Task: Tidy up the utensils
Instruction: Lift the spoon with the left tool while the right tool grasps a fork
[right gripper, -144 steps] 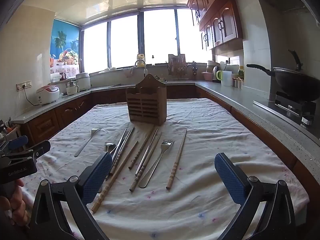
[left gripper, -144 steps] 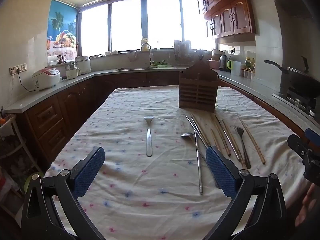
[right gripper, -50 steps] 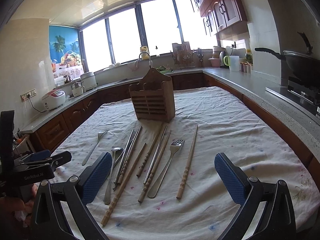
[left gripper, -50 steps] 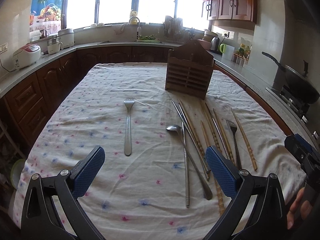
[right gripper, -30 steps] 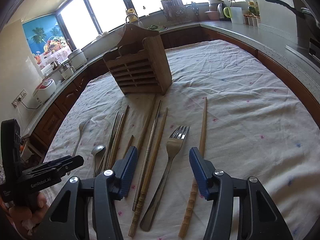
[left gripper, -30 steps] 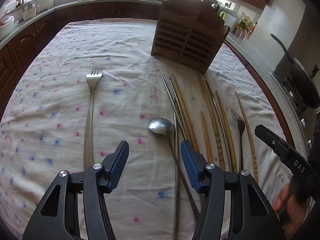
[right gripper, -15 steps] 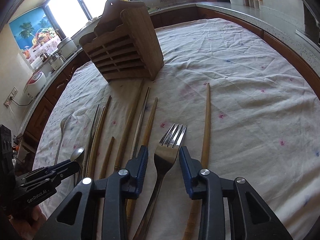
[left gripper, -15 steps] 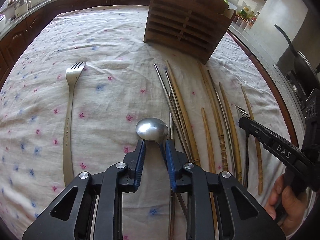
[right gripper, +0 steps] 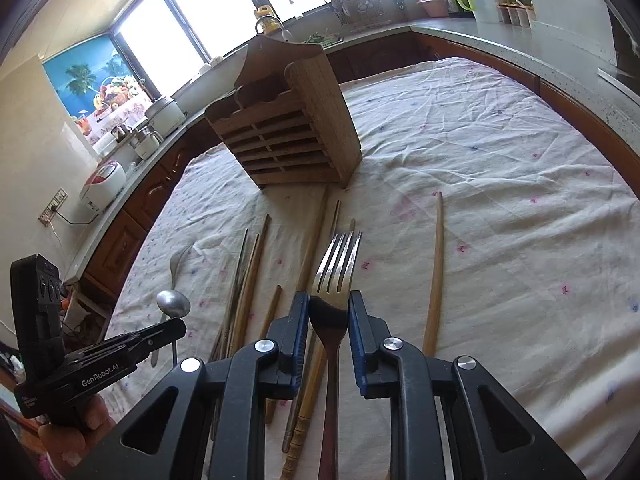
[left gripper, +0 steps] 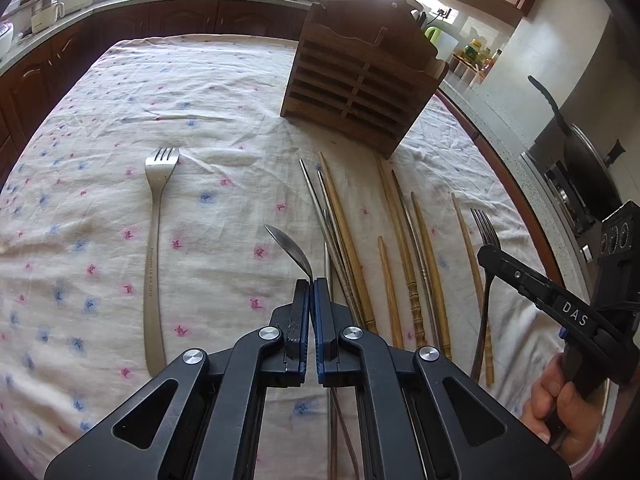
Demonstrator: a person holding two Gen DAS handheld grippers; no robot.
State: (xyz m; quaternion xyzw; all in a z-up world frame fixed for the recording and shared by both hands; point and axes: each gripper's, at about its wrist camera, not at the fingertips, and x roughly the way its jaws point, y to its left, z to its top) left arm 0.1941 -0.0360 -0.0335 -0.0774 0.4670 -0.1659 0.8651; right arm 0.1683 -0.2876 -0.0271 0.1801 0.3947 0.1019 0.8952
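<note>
My left gripper (left gripper: 311, 282) is shut on a metal spoon (left gripper: 291, 248), bowl turned on edge and lifted off the cloth. My right gripper (right gripper: 329, 300) is shut on the neck of a metal fork (right gripper: 338, 264), tines pointing away and raised. A wooden slotted utensil holder (left gripper: 360, 92) stands upright at the far middle of the table; it also shows in the right wrist view (right gripper: 288, 136). A second fork (left gripper: 156, 240) lies alone on the left. Several wooden and metal chopsticks (left gripper: 404, 248) lie side by side between the grippers.
The table has a white cloth with small flowers (left gripper: 120, 120). Counters with dark cabinets ring it. A wok (left gripper: 576, 168) sits on the stove to the right. A rice cooker (right gripper: 104, 184) stands on the left counter.
Both grippers came down onto the utensils and closed. The left shut on the spoon and tipped it up. The right shut on the fork and raised it.
</note>
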